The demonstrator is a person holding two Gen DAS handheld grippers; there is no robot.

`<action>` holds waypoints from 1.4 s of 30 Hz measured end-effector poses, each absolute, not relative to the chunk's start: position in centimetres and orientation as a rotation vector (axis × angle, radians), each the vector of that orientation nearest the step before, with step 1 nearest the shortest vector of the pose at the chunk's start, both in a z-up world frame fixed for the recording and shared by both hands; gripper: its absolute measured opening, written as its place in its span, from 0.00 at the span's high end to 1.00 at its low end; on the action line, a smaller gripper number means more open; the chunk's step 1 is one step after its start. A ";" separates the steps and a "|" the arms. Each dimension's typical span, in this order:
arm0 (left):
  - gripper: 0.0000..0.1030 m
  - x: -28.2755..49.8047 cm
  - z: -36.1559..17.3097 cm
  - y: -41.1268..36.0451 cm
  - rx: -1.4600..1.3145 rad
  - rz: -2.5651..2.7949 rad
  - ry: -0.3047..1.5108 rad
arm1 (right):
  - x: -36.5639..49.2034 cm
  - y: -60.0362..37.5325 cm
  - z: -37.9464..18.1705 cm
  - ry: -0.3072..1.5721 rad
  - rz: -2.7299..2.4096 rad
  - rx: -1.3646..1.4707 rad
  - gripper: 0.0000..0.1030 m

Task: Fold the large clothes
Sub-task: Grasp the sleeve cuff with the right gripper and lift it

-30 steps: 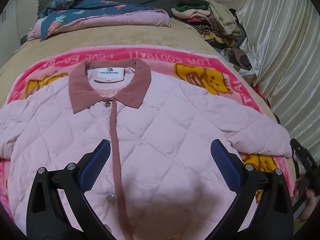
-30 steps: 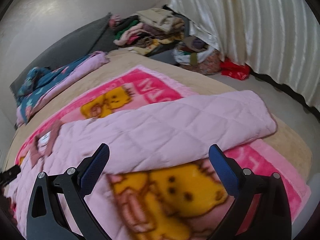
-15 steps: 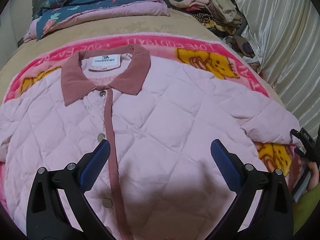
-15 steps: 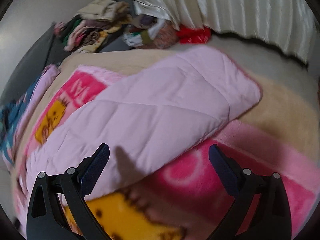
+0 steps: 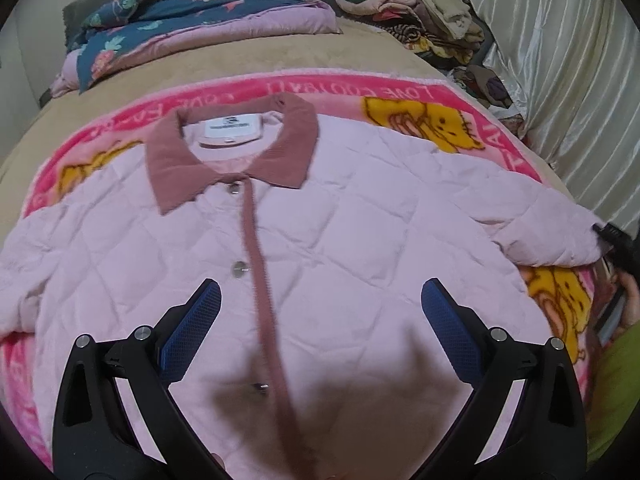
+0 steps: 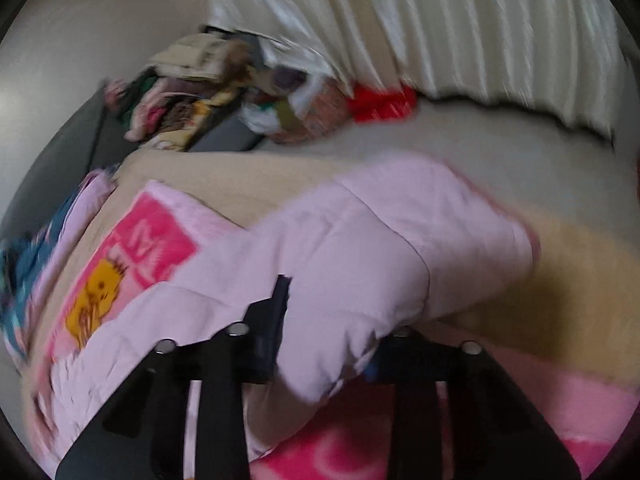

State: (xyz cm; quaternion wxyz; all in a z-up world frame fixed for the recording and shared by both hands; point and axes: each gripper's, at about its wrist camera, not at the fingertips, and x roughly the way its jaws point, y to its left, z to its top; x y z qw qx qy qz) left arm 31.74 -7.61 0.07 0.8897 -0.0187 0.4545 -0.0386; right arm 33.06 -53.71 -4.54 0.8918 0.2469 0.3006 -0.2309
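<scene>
Left gripper [image 5: 320, 316]: 2 black plastic arms with silver screws, 4 showing, and blue textured pads [image 5: 192, 330]. Right gripper [image 6: 326, 320]: same black arms, silver screws.

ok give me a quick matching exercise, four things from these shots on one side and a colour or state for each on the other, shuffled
Things
1. left claw
2. right claw
3. jacket collar
4. curtain

Colour or state
a. shut on the jacket sleeve
b. dusty rose
c. shiny cream, pleated
d. open, above the jacket front

Pairs: 1-d, 2-a, 3-b, 4-c

The right claw's jaws have just been closing, and the sleeve is pinched between them. The left claw holds nothing.
</scene>
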 end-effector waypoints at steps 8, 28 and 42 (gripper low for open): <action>0.09 30.8 1.2 -3.0 -0.091 -0.016 0.908 | 33.5 -46.3 3.6 0.491 -0.279 0.334 0.81; 0.09 28.2 2.2 8.1 -0.213 0.051 0.817 | 35.1 -28.9 11.3 0.418 -0.049 0.148 0.84; 0.09 26.7 4.0 11.6 -0.300 0.046 0.764 | 34.3 -18.8 11.9 0.430 0.125 0.042 0.84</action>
